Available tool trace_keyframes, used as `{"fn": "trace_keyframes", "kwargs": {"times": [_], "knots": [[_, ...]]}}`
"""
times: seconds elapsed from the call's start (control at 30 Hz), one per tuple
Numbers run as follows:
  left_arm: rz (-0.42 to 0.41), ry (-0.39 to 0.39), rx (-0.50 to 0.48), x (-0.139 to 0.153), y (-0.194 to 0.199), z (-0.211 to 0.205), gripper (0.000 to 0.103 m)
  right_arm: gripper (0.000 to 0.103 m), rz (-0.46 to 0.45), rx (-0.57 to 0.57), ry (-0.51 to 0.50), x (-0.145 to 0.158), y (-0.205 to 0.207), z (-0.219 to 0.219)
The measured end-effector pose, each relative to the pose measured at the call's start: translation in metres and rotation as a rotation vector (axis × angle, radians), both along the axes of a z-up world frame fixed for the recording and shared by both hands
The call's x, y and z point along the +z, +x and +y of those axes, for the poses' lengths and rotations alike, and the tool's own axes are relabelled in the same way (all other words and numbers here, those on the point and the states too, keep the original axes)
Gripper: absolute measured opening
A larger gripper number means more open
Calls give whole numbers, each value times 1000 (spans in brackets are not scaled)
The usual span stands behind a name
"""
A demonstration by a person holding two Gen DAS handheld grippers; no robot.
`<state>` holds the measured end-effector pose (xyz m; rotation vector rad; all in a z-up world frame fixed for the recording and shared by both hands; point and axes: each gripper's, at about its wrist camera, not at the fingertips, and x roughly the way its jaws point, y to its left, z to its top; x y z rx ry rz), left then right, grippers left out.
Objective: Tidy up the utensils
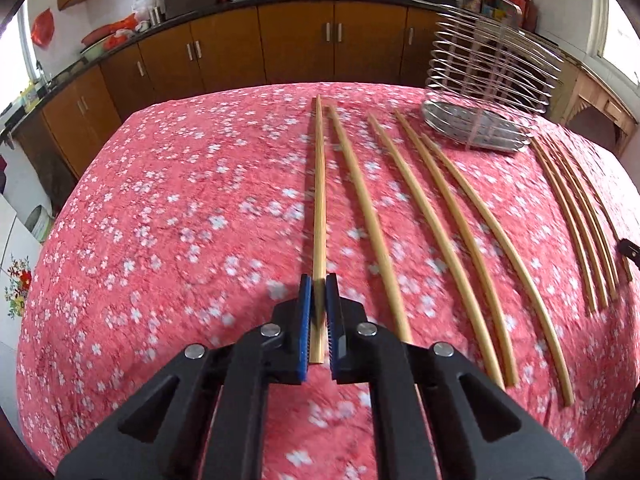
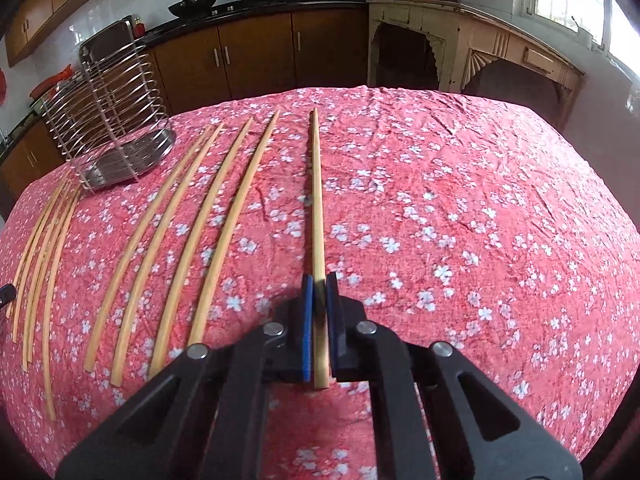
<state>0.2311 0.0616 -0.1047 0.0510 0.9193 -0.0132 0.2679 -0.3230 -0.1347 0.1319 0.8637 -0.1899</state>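
Left tongs (image 1: 319, 284) clamping pale straight chopstick (image 1: 319, 184), right tongs (image 2: 319, 284) clamping another chopstick (image 2: 317, 200)

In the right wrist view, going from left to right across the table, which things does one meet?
Group of thin wooden chopsticks → metal wire utensil rack → four loose wooden chopsticks → chopstick held by the right gripper.

Long pale bamboo chopsticks lie roughly parallel on the red floral cloth. One leftmost chopstick (image 1: 319, 200) sits pinched at its near end btwn blue pads; same w/ the rightmost chopstick (image 2: 318, 208). Upright wire utensil holder (image 1: 492, 80) w/ steel drip tray stands behind the row.
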Motion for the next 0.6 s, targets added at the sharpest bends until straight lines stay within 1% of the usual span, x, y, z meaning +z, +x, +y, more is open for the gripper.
{"fn": "trace_keyframes", "kwargs": {"times": [0.13,0.27,0.3,0.37,0.4,0.43,0.53,0.6], "knots": [[-8,21,35,-1,19,17,7,8,-6,-56,10,0,9,-20],[-28,9,41,-2,21,30,8,8,-5,-84,18,-1,15,-32],[-32,-5,34,-3,18,32,10,8,-3,-83,12,-1,15,-32],[-33,-26,30,-3,13,35,29,11,-4,-81,15,-1,13,-31],[-33,-37,33,-4,10,37,47,13,-5,-77,22,-1,12,-31],[-33,-46,36,-3,9,38,50,13,-7,-76,24,-1,9,-30],[-30,-73,43,-3,6,40,50,13,-8,-73,30,-2,2,-28],[-31,-71,45,-4,6,41,48,13,-8,-71,27,-2,-3,-25]]}}
